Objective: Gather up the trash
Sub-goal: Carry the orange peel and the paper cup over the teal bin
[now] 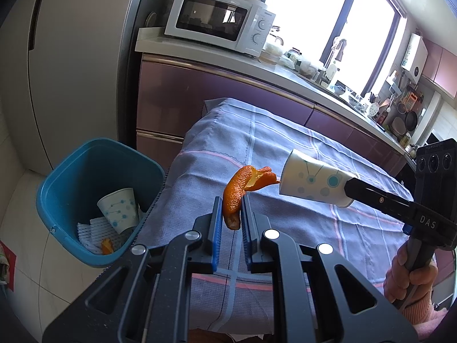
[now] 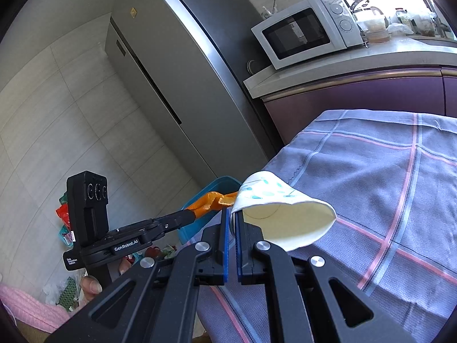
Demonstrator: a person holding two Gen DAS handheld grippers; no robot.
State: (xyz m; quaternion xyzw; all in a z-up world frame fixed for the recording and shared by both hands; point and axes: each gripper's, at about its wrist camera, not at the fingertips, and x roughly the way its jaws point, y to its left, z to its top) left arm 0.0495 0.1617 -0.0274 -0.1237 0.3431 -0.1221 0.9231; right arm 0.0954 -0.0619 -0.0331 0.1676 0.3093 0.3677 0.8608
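While a paper cup, foam netting and peel scraps already lie in the blue bin (image 1: 71,171), orange peel (image 1: 237,191) is pinched in the left tool (image 1: 232,214) and a second cup (image 1: 314,183) is clamped in the right tool (image 2: 232,220), both apparently just beside the bin, above the cloth-covered desk (image 1: 285,143), still to be dropped.

Bright daylight floods through the blown-out window (image 1: 328,14); sharp frames, fisheye-bent edges with dark corners.
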